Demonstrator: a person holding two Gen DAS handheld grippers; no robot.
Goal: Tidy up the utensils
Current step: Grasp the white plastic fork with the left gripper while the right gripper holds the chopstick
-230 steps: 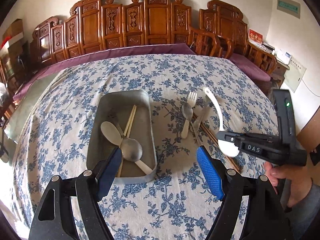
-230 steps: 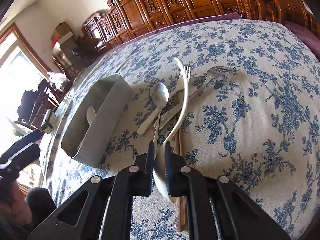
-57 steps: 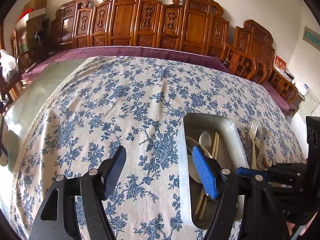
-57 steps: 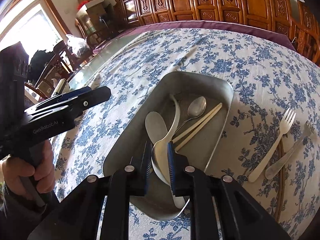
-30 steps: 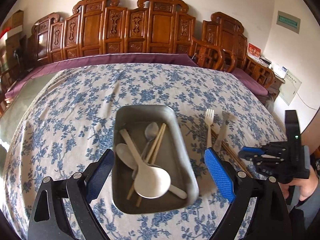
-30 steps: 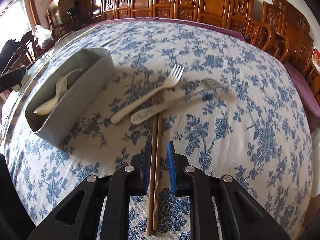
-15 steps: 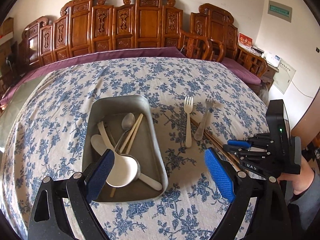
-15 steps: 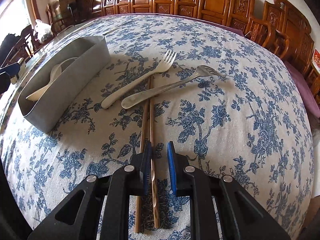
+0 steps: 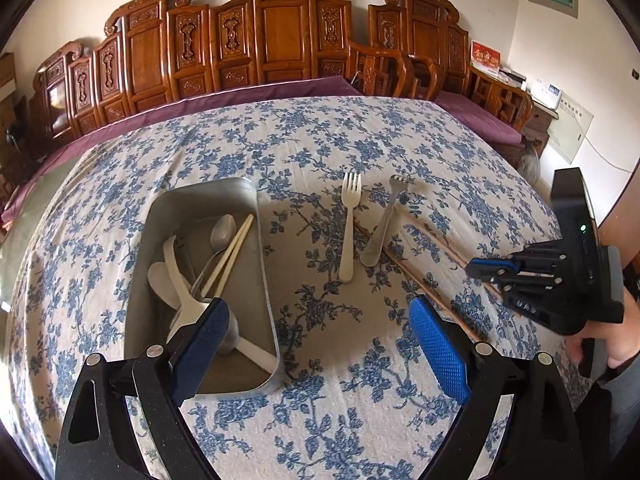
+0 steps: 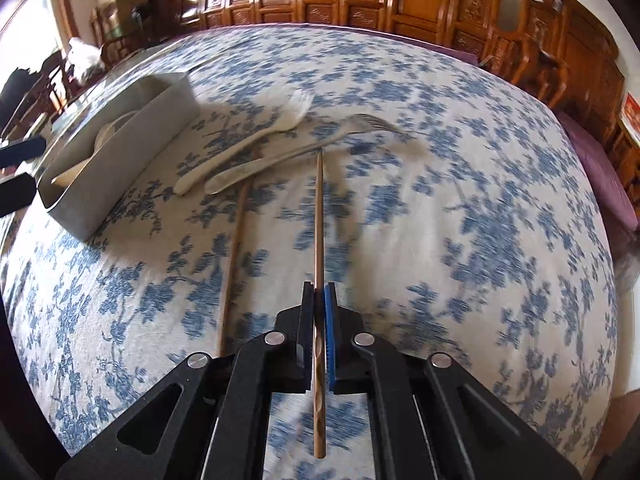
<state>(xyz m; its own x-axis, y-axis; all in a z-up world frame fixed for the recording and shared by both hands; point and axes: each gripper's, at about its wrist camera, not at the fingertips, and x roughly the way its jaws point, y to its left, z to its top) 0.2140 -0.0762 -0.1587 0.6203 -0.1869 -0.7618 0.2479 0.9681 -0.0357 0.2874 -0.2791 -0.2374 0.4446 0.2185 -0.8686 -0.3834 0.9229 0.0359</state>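
Carved wooden chairs (image 9: pixel 280 32) line the wall behind a table under a white cloth printed with blue flowers (image 9: pixel 320 148). At the right gripper (image 10: pixel 319 292), the black finger and the blue-padded one are pressed together on a single brown wooden chopstick (image 10: pixel 319 220), pinched near its thick end, with its thin tip reaching toward the forks. Its twin brown chopstick (image 10: pixel 234 256) lies on the cloth just to the left, apart from the held one. Beyond them a white plastic fork (image 10: pixel 244 144) and a metal fork (image 10: pixel 288 150) lie side by side. Further left stands a grey metal rectangular tray (image 9: pixel 256 240) that holds a metal spoon (image 9: pixel 222 232), pale chopsticks (image 9: pixel 228 258) and white plastic spoons (image 9: pixel 176 276). The left gripper (image 9: pixel 320 320) hovers over the near right edge of that tray, its blue-padded fingers (image 9: pixel 438 344) spread wide with nothing between them. A person's hand (image 9: pixel 616 344) grips the handle of the right gripper.
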